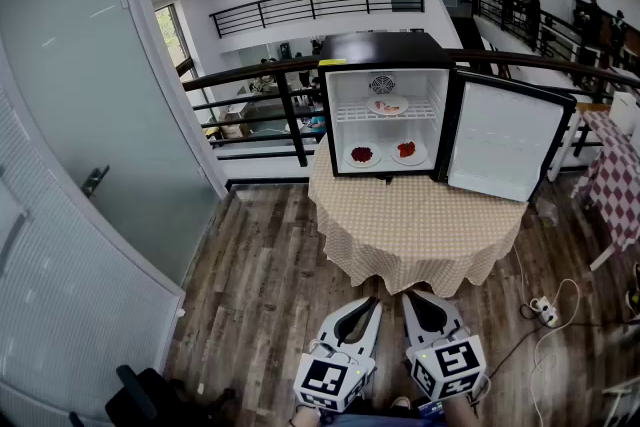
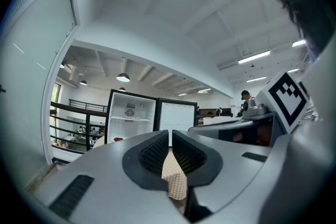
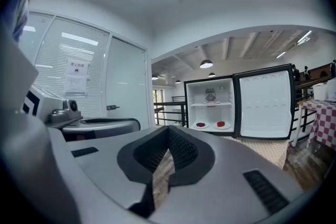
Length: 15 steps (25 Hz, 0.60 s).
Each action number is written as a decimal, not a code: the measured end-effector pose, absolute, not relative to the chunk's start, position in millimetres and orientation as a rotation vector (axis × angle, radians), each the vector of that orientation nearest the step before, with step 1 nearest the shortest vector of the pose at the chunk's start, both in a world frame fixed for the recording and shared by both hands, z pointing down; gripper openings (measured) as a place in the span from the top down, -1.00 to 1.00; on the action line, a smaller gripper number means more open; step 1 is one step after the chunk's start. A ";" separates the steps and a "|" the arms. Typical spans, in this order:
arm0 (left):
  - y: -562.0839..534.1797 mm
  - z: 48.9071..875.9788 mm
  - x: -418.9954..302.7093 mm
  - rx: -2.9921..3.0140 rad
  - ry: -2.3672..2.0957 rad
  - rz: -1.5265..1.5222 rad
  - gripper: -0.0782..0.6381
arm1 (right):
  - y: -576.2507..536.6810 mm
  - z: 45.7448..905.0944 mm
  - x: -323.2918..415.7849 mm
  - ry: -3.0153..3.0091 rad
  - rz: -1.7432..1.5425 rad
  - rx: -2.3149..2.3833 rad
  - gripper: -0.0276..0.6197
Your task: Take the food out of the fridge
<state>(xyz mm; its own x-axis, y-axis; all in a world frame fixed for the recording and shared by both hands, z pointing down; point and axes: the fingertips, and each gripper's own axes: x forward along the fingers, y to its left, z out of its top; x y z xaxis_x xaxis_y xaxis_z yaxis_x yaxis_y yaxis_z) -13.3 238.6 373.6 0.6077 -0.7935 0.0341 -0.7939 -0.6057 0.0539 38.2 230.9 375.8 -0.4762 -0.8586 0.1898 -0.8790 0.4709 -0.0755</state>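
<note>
Food (image 1: 406,150) sits untouched on three plates inside the open fridge (image 1: 380,47) on the surface (image 1: 420,225), well apart from the left tool (image 1: 371,303) and right tool (image 1: 413,298), both pressed together and empty, so nothing is out yet.

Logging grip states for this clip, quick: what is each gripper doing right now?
Left gripper: closed, nothing between the jaws.
Right gripper: closed, nothing between the jaws.

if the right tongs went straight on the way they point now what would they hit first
Probably the draped front of the checked tablecloth, below the open fridge; the way up to it looks free. Depth is hard to judge.
</note>
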 end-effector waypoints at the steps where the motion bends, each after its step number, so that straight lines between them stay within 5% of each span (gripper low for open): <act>1: 238.4 374.1 -14.6 2.759 -1.363 0.015 0.69 | 231.1 374.0 37.6 -2.579 0.249 1.549 0.86; 15: 224.9 378.2 -39.7 2.757 -1.345 0.012 0.69 | 217.3 381.0 27.4 -2.529 0.253 1.636 0.86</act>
